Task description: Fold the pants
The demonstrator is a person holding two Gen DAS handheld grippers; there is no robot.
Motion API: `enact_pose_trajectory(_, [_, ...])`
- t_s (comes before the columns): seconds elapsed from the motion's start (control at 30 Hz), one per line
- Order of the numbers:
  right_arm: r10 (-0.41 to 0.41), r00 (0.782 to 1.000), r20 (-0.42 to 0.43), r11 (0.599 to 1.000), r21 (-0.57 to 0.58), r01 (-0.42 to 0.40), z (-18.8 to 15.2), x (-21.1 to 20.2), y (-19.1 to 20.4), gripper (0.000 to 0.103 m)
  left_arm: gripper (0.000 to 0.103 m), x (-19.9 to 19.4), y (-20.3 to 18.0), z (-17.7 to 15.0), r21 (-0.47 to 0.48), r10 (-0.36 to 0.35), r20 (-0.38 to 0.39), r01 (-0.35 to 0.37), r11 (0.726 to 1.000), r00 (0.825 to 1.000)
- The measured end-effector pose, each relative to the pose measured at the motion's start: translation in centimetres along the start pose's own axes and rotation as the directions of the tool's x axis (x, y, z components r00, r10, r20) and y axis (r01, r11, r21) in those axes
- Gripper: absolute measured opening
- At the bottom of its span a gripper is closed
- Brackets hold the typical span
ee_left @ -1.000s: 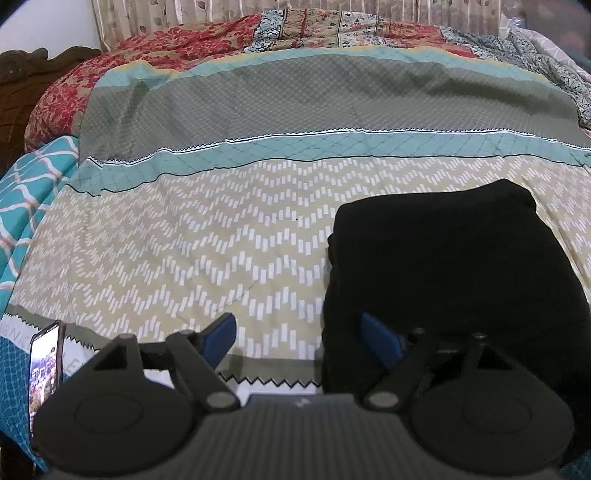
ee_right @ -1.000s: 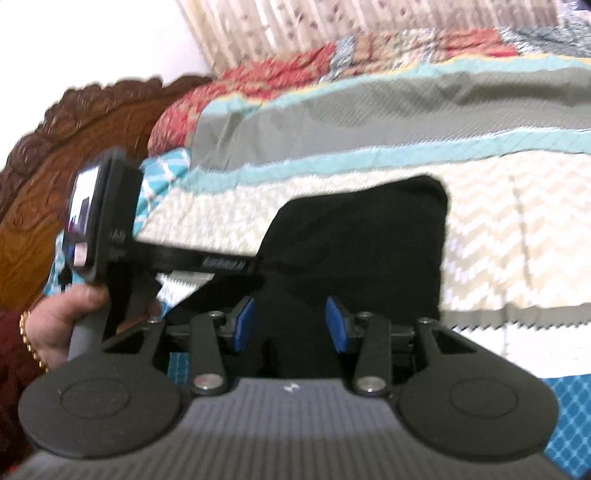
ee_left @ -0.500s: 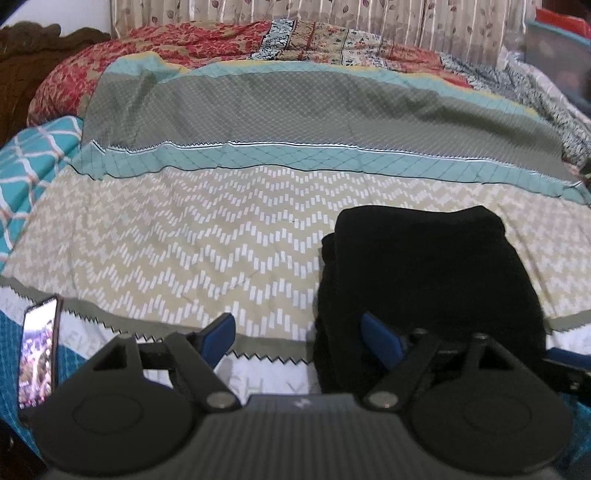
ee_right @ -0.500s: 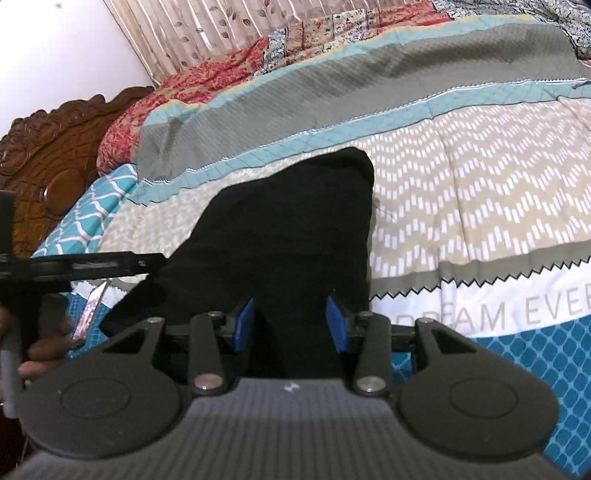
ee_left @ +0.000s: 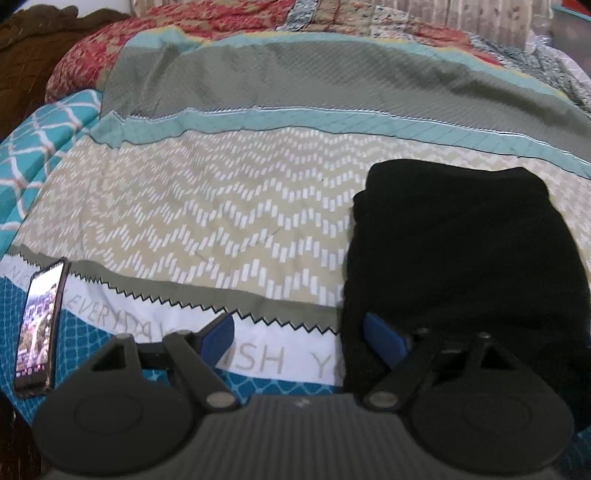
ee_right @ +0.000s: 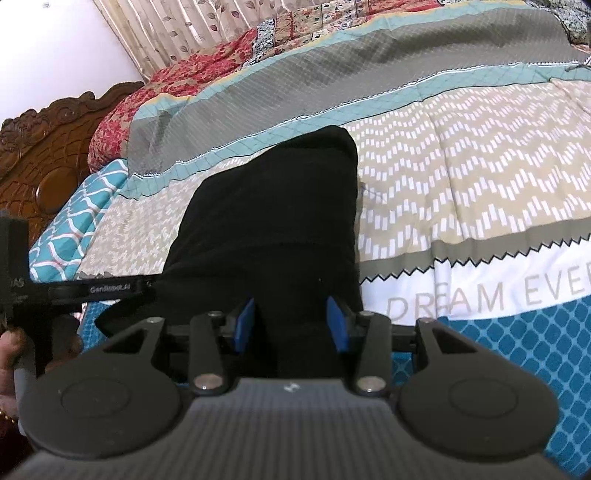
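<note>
**Q:** As the left wrist camera looks forward along its fingers, what lies ahead?

**A:** A bed covered by a patterned quilt (ee_left: 221,206) with beige chevron, teal and grey bands and a white strip of printed letters. The folded black pants (ee_left: 461,251) lie on the quilt as a compact bundle, to the right of centre. The left gripper (ee_left: 299,332) sits low at the near edge of the bed with its jaws spread wide and nothing between them. Its right blue-padded finger stands in front of the near left corner of the pants; whether it touches the cloth cannot be told. Its left finger is over the white lettered strip.

**Q:** Anything else in that view?

**A:** A black smartphone with a lit screen (ee_left: 38,328) lies on the quilt at the far left, well apart from the pants. A red floral blanket (ee_left: 177,33) is bunched at the far side of the bed.

**Q:** And the right wrist camera?

**A:** The same black pants (ee_right: 273,221) run from the middle of the quilt (ee_right: 461,177) down to the near edge. The right gripper (ee_right: 291,325) has its jaws moderately apart, holding nothing, with the near end of the pants showing in the gap between the blue pads. At the left edge, the person's left hand (ee_right: 9,354) grips the handle of the other device, whose black bar reaches in towards the pants. A carved dark wooden headboard (ee_right: 40,147) stands at the upper left, with a pale leaf-print curtain (ee_right: 177,33) behind the bed.
</note>
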State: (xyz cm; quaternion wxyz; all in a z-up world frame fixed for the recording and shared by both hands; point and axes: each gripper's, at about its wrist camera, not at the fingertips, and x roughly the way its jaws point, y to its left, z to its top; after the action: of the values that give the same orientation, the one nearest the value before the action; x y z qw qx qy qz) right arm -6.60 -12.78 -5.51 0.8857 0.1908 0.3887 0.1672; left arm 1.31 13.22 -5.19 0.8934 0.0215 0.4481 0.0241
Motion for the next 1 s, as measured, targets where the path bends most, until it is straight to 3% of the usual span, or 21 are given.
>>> enact_pose_trajectory(0.27, [-0.002, 1.0, -0.022, 0.999, 0.05, 0.003, -0.2, 0.6, -0.5, 0.048, 0.081, 1.5, -1.4, 0.7, 0.014, 0.025, -0.018, -0.025, 1.0, 1.0])
enact_pose_trajectory(0.37, [0.018, 1.0, -0.016, 0.998, 0.059, -0.017, 0.2, -0.2, -0.6, 0.049, 0.081, 1.1, 0.1, 1.0, -0.017, -0.041, -0.022, 0.041, 0.999, 0.999])
enact_pose_trajectory(0.43, [0.035, 0.999, 0.01, 0.995, 0.092, -0.036, 0.3, -0.9, -1.1, 0.053, 0.09, 0.7, 1.8, 1.1, -0.078, -0.102, -0.02, 0.1, 0.992, 0.995])
enact_pose_trajectory(0.5, [0.046, 0.998, 0.046, 0.992, 0.116, -0.051, 0.5, -1.7, -1.7, 0.062, 0.092, 0.6, 3.2, 1.2, -0.125, -0.158, -0.017, 0.155, 0.98, 0.987])
enact_pose_trajectory(0.6, [0.067, 0.995, 0.08, 0.987, 0.144, -0.078, 0.5, -2.3, -2.3, 0.076, 0.101, 0.6, 4.6, 1.1, -0.178, -0.242, -0.022, 0.234, 0.956, 0.97])
enact_pose_trajectory(0.67, [0.075, 0.994, 0.082, 0.98, 0.18, -0.088, 0.4, -2.2, -2.8, 0.08, 0.101, 0.7, 5.0, 1.0, -0.203, -0.304, -0.015, 0.295, 0.934, 0.953])
enact_pose_trajectory(0.8, [0.116, 0.992, 0.049, 0.96, 0.251, -0.125, 0.4, -1.1, -3.8, 0.081, 0.103, 1.6, 5.5, 1.1, -0.284, -0.445, -0.019, 0.422, 0.861, 0.895])
enact_pose_trajectory(0.9, [0.142, 0.989, 0.038, 0.951, 0.273, -0.147, 0.5, -0.6, -4.2, 0.083, 0.103, 3.2, 5.3, 0.9, -0.349, -0.513, -0.043, 0.468, 0.812, 0.857])
enact_pose_trajectory(1.0, [0.154, 0.988, -0.01, 0.931, 0.335, -0.142, 0.0, 0.5, -5.3, 0.086, 0.103, 5.1, 4.7, 0.6, -0.386, -0.53, -0.068, 0.467, 0.795, 0.845])
